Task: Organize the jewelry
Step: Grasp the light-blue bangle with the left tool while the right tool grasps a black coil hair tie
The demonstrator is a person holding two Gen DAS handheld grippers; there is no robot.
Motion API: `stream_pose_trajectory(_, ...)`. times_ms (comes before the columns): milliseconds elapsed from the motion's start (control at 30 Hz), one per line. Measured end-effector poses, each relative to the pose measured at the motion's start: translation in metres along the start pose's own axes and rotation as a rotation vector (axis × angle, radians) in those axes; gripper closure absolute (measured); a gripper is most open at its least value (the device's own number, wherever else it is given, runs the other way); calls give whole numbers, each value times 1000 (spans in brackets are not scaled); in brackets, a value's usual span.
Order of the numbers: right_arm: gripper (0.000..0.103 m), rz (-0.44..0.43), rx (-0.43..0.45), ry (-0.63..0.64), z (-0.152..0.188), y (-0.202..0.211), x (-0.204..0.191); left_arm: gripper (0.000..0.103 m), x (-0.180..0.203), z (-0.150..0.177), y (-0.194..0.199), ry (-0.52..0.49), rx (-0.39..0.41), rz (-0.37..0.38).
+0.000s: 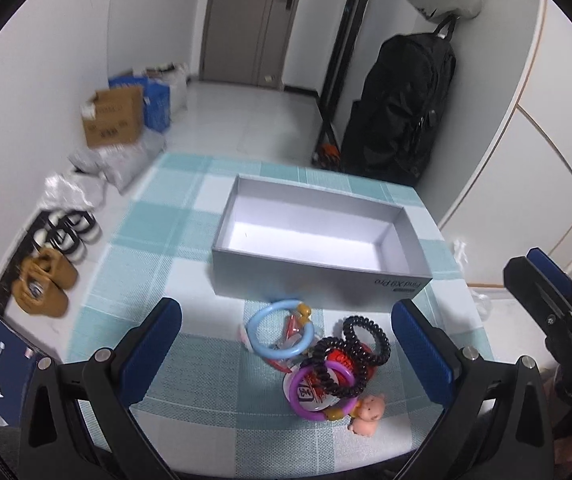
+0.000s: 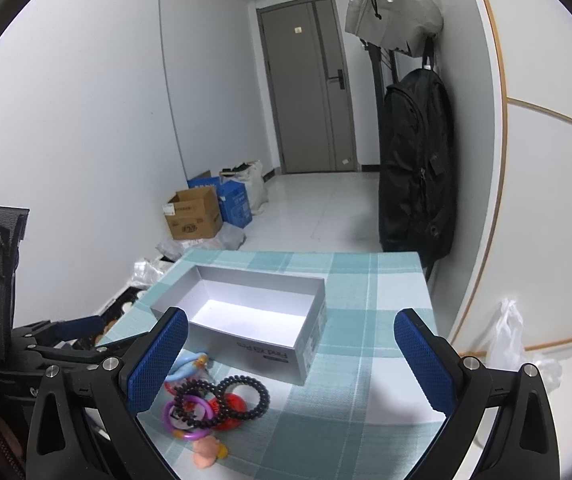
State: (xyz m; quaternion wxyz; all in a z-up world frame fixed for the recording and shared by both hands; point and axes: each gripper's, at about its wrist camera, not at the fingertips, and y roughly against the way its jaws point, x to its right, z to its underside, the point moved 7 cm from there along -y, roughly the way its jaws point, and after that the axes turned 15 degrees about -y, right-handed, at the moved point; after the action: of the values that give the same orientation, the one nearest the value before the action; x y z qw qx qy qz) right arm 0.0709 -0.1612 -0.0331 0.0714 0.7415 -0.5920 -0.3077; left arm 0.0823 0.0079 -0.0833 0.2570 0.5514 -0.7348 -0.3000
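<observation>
Loosely tangled black coil bands [image 1: 351,354] overlap blue and purple rings; both grippers spread, holding nothing.

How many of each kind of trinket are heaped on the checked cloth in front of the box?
Smooth plastic rings: 2, a blue ring and a purple ring
Black coil hair ties: 2, one overlapping the other
Pink pig charm: 1
Red piece under the coils: 1, kind unclear
Total: 6 that can be told apart; smaller bits in the heap are too tangled to count.
</observation>
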Motion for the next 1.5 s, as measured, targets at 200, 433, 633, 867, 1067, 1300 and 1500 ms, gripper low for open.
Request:
stream_pose_trajectory(200,0,6,-53,-10,1,-14,6,1,-20,6,-25,56,-91,99)
stream_pose_trajectory(433,0,-17,-148,-20,10,-33,9,1,-1,18,-46,-16,-215,195)
stream_pose_trajectory(633,0,-53,-190,-38,13,-41,7,1,1,22,-55,-1,-278,219)
stream_pose_trajectory(867,0,-73,-216,-39,16,-47,0,15,-2,22,-62,31,-294,266)
stream_pose_trajectory(1067,0,-73,-219,-23,18,-48,-2,41,-5,22,-61,29,-280,273)
stream_pose_trajectory(1300,0,-69,-222,-32,18,-49,-1,48,-5,24,-59,40,-281,288)
stream_pose_trajectory(1500,0,-70,-223,-13,22,-48,-4,49,-14,20,-50,92,-240,303)
